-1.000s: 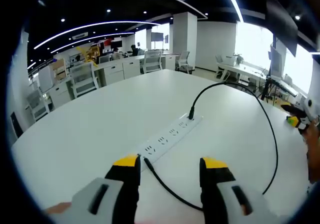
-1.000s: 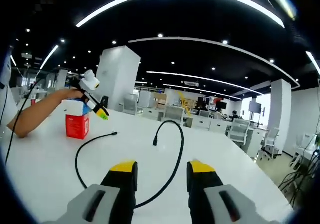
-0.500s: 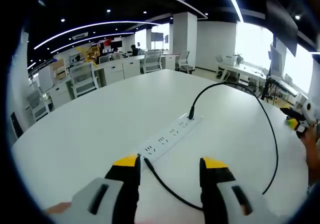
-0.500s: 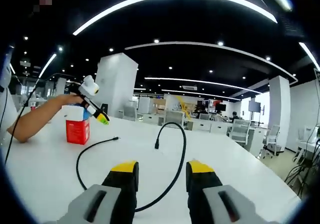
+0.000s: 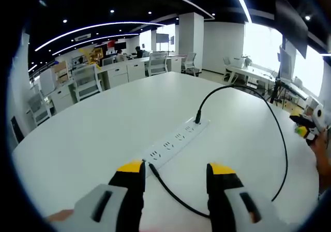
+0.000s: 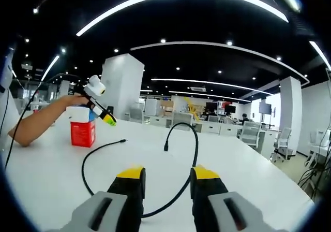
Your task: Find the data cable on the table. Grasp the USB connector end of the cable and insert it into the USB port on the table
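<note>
Thin black data cable (image 6: 182,183) loops, apparently slack; both grippers gape, empty.

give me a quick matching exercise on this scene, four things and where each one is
Things:
1. white power strip
2. red box
3. loose black data cable
4. left gripper

Places:
a. under a person's forearm
b. curving on the table between the right gripper's jaws
c. hovering open by the strip's near end
d. flat on the white table, black cord plugged into its far end

Pairs: 1-d, 2-a, 3-b, 4-c

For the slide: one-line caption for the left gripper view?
Open left gripper hovering above a black data cable plugged into a white power strip on the table.
</note>
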